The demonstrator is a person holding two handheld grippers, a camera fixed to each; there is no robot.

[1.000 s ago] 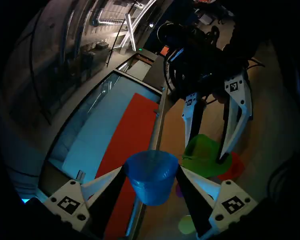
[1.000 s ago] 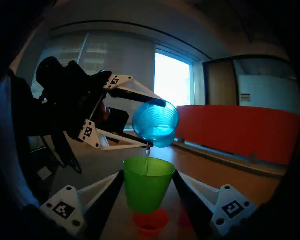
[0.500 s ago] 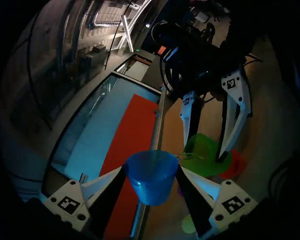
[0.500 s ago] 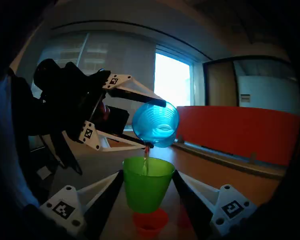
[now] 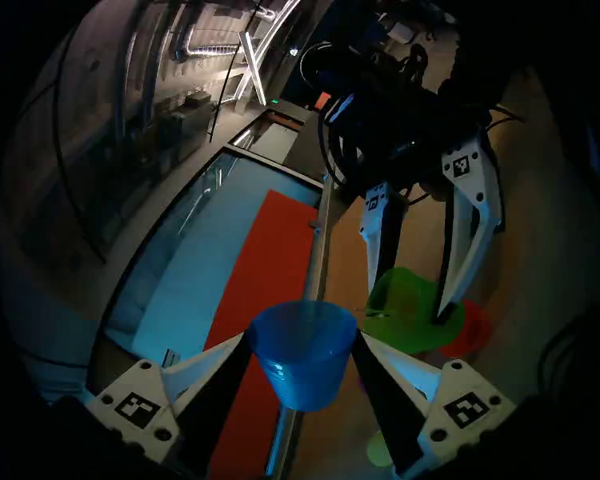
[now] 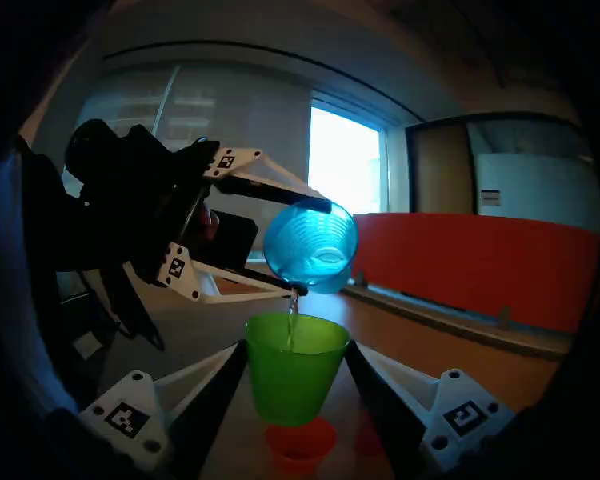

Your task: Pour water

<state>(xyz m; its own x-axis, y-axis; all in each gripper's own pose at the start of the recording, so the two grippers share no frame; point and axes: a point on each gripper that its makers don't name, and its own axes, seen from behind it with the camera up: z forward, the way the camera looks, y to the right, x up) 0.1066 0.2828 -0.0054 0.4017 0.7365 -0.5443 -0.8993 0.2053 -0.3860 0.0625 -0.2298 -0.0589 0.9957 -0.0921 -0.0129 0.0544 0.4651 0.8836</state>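
In the left gripper view my left gripper (image 5: 302,360) is shut on a blue cup (image 5: 302,356), tipped well over. The right gripper view shows that blue cup (image 6: 310,246) on its side above a green cup (image 6: 294,376), with a thin stream of water (image 6: 291,316) falling from its lip into the green cup. My right gripper (image 6: 294,380) is shut on the green cup and holds it upright. From the left gripper view the right gripper (image 5: 416,308) stands farther off, its fingers on either side of the green cup (image 5: 408,308).
An orange cup (image 6: 300,448) sits on the wooden table (image 6: 428,344) just below the green cup. A red panel (image 6: 484,260) and a bright window (image 6: 344,164) stand behind. A yellow-green disc (image 5: 378,448) lies low in the left gripper view.
The water stream still runs from the blue cup into the green one. Both grippers have stayed almost still, with only a slight shift of the left hand.
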